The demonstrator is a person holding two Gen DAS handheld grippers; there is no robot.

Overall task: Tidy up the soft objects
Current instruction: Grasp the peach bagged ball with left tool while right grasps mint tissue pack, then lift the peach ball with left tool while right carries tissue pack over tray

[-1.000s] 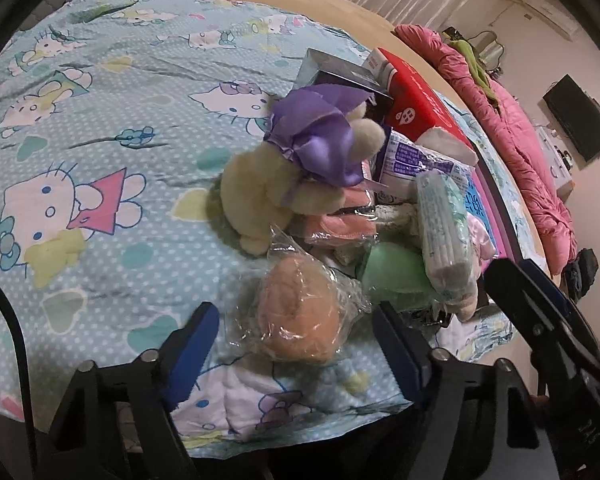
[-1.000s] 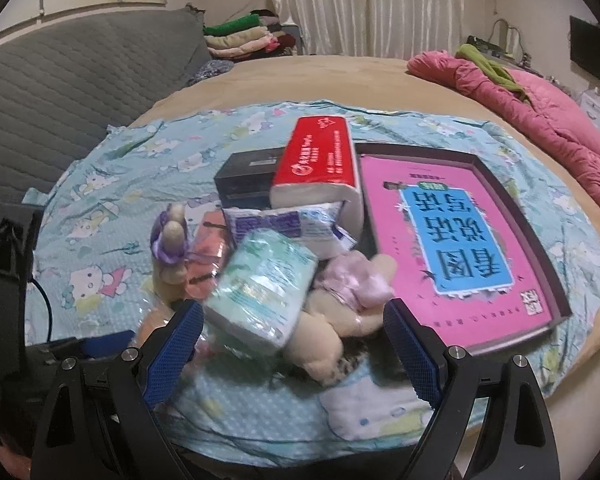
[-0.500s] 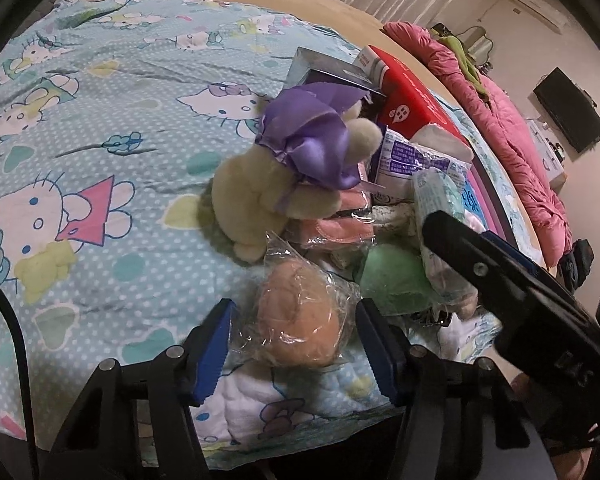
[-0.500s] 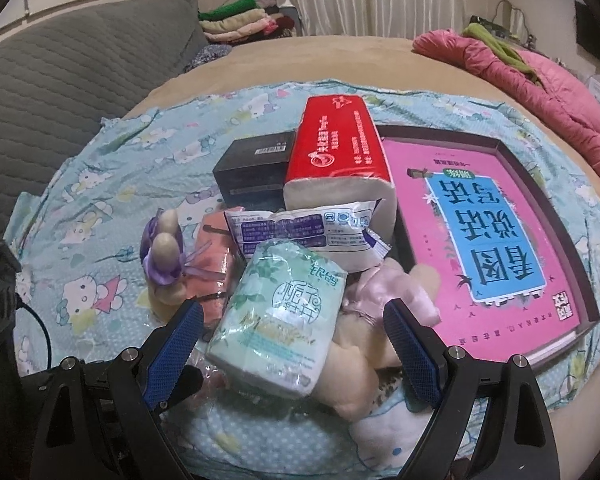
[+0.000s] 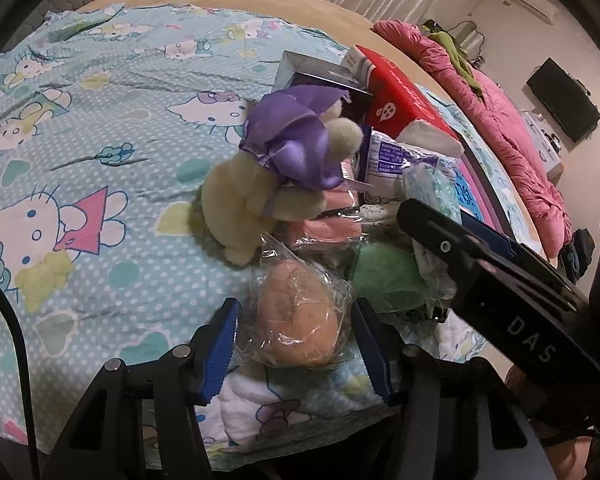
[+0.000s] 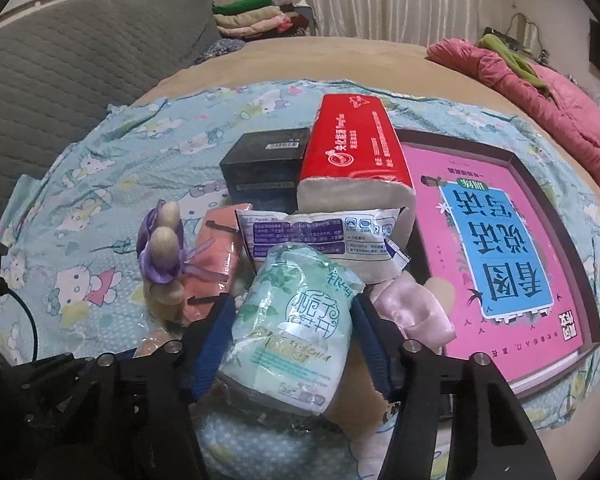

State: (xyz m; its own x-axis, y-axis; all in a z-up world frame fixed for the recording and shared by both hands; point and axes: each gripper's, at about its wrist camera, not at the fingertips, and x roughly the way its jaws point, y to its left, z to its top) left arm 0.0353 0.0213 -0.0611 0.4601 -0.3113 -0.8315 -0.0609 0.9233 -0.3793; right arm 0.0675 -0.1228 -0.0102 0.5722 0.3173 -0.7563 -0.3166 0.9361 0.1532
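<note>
A tan plush ball in a clear bag [image 5: 296, 320] lies on the Hello Kitty blanket [image 5: 80, 140]. My left gripper [image 5: 296, 346] is closing around it. Its blue pads [image 5: 222, 344] brush the loose wrapper but stand just clear of the ball. My right gripper [image 6: 294, 344] is also closing. Its pads [image 6: 214, 344] press both sides of a pale green tissue pack [image 6: 296, 320]. A cream plush rabbit with a purple bow [image 5: 252, 196] stands just behind the ball. The right gripper's black arm [image 5: 500, 280] crosses the left wrist view.
Piled close together are a pink bagged cloth [image 6: 216, 256], a green soft piece [image 5: 384, 276], a pink-bowed plush [image 6: 412, 312], a white wipes pack [image 6: 320, 236], a red tissue pack [image 6: 352, 152] and a black box [image 6: 264, 160]. A pink book box [image 6: 500, 248] lies to the right.
The left jaws narrowed around the bagged ball. The right gripper moved forward over the green tissue pack and its jaws came in from wide open onto the pack's sides.
</note>
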